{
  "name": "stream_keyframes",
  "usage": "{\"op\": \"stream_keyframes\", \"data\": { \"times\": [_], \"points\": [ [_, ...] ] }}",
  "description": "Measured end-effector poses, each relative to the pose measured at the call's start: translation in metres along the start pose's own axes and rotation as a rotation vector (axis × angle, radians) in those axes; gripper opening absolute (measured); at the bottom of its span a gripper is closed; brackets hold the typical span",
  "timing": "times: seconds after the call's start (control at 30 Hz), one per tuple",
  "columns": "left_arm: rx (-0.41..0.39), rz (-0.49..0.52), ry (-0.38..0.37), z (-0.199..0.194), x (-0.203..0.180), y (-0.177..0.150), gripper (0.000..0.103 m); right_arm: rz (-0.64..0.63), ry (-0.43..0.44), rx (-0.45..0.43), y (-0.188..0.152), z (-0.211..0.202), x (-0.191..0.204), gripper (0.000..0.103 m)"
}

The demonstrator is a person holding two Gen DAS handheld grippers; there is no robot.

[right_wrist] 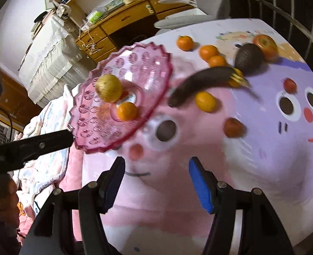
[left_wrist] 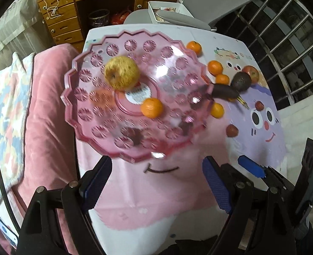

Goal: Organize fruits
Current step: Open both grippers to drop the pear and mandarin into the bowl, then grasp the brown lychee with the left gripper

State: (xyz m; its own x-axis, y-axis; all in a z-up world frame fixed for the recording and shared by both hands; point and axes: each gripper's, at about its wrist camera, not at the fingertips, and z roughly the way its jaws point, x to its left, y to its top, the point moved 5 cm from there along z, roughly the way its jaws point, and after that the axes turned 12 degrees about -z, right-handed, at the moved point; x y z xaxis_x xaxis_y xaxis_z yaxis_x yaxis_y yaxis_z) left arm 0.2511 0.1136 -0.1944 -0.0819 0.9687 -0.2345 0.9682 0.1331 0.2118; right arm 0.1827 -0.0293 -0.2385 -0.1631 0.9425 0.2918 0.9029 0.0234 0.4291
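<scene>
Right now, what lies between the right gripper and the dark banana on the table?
In the right wrist view, only bare printed tablecloth lies between the open right gripper and the dark banana; the nearest orange sits just right of that line.

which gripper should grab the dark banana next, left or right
Probably right. The right gripper is open and empty, with the banana almost straight ahead. From the left gripper, also empty, it lies off to the side beyond the pink dish.

One plate [left_wrist: 177, 63] — one banana [left_wrist: 224, 91], one avocado [left_wrist: 241, 81]
</scene>
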Motion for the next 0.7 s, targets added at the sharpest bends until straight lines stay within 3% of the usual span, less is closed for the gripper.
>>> {"op": "stream_keyframes", "data": {
  "times": [0.37,0.7],
  "points": [
    [0.036,-0.059,0.001,0.006,-0.059,-0.041,0.086,-0.052,-0.02,0.025,-0.013,-0.034,-0.061,0.063],
    [0.031,-0.138,-0.012,0.021,-0.115,-0.051,0.086,-0.149,-0.039,0.04,-0.004,-0.055,-0.118,0.063]
  ]
}}
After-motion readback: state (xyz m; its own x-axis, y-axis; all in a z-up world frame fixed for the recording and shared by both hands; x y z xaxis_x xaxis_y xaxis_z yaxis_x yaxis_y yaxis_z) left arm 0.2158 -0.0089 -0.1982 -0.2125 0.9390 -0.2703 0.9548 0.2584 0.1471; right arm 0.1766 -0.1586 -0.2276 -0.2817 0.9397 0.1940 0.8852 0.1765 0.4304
